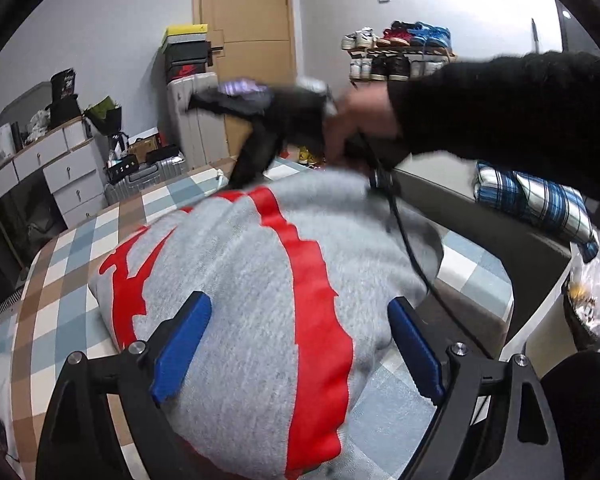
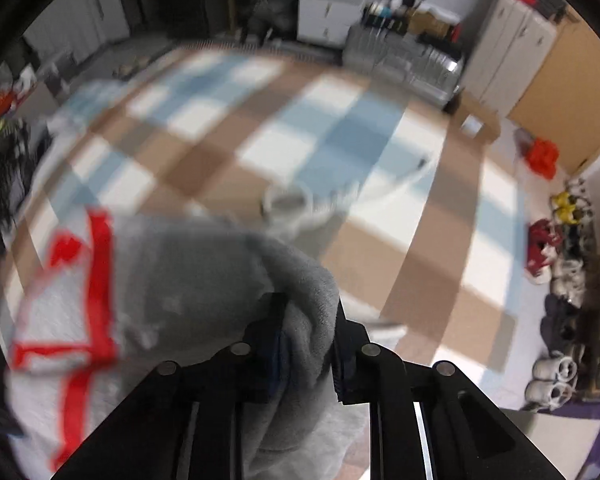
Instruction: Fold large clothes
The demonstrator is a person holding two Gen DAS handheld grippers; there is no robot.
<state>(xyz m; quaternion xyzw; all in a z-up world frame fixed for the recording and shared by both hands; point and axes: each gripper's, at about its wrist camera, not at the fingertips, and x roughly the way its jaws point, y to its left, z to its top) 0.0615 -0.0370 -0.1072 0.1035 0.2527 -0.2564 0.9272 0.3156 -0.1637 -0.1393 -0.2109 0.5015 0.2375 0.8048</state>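
Note:
A grey sweatshirt (image 1: 236,280) with red markings lies bunched on the checked bed cover (image 1: 80,240). My left gripper (image 1: 300,344) is open, its blue-padded fingers (image 1: 180,352) spread just above the garment's near part, holding nothing. My right gripper (image 2: 306,344) is shut on a thick grey fold of the sweatshirt (image 2: 204,280) and holds it lifted above the bed cover (image 2: 340,128); this view is blurred. The right gripper also shows in the left wrist view (image 1: 240,176), at the garment's far edge, held by a hand in a black sleeve.
White drawers (image 1: 60,172), suitcases (image 1: 140,176) and boxes stand beyond the bed's far left. A shoe rack (image 1: 396,52) stands by the door. A blue plaid bundle (image 1: 536,200) lies at right. Shoes (image 2: 548,248) line the floor. A white cable (image 2: 300,204) lies on the bed.

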